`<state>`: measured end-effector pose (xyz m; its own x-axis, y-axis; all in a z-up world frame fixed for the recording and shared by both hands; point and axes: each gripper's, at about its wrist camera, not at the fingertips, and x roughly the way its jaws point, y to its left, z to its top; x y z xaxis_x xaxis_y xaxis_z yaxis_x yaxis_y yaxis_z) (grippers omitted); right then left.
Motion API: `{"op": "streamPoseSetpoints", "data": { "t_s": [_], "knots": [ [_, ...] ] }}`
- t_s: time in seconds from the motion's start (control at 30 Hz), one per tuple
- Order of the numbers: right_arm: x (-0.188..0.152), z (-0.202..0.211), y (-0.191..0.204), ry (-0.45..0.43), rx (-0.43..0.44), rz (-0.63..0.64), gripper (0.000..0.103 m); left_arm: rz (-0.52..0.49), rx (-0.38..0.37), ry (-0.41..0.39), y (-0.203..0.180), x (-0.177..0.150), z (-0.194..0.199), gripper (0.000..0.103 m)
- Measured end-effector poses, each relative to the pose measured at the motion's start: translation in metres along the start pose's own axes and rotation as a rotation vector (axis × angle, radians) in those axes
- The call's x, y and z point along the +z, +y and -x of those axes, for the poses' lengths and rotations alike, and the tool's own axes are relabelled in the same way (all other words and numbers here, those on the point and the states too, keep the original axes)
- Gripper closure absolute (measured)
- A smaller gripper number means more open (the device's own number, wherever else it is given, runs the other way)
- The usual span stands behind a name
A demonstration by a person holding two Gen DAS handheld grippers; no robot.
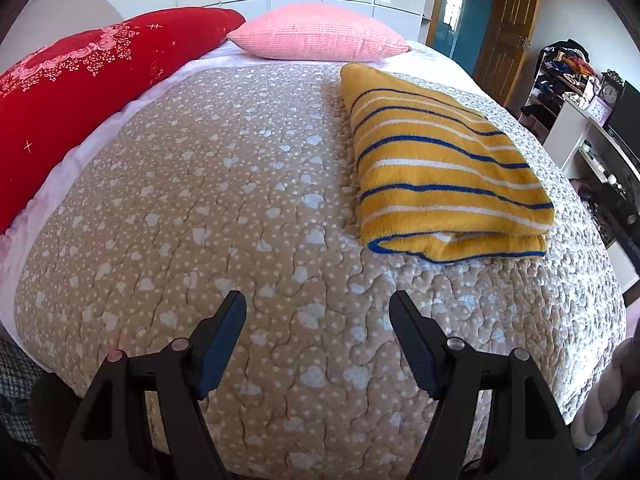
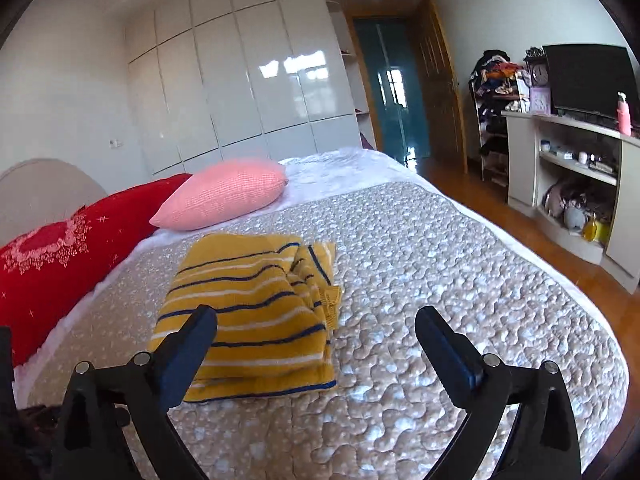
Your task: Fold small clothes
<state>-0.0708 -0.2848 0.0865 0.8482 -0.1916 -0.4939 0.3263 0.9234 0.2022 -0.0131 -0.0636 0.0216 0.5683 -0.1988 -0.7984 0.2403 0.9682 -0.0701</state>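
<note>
Left tongs (image 1: 318, 312) spread, empty | right tongs (image 2: 316, 330) spread, empty | striped yellow garment (image 2: 248, 308) lies folded on bed quilt (image 1: 224, 208), apart from both | advice: pinch loose right-side flap, tuck square, then press layers flat.

Beige quilted bedspread (image 1: 240, 208) fills frame centre. Red pillow (image 1: 80, 92) at upper left, pink pillow (image 1: 320, 34) just beside it at top centre. Right-wrist view: white wardrobe (image 2: 248, 80) upper centre, black TV (image 2: 588, 78) and pink bottle (image 2: 624, 114) upper right.
</note>
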Motion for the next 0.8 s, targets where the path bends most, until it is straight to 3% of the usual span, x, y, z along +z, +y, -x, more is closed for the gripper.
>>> {"op": "streamPoseSetpoints", "data": {
  "t_s": [0.07, 0.27, 0.8],
  "knots": [
    [-0.001, -0.011, 0.000, 0.064, 0.026, 0.007, 0.002, -0.003, -0.006, 0.002, -0.002, -0.002, 0.001, 0.030],
    [-0.011, -0.023, 0.003, 0.122, 0.025, 0.007, 0.002, -0.021, -0.014, 0.006, -0.008, -0.004, 0.000, 0.030],
    [-0.024, -0.038, 0.000, 0.189, -0.011, 0.028, 0.002, -0.041, -0.016, 0.039, -0.011, -0.010, -0.012, 0.030]
  ]
}}
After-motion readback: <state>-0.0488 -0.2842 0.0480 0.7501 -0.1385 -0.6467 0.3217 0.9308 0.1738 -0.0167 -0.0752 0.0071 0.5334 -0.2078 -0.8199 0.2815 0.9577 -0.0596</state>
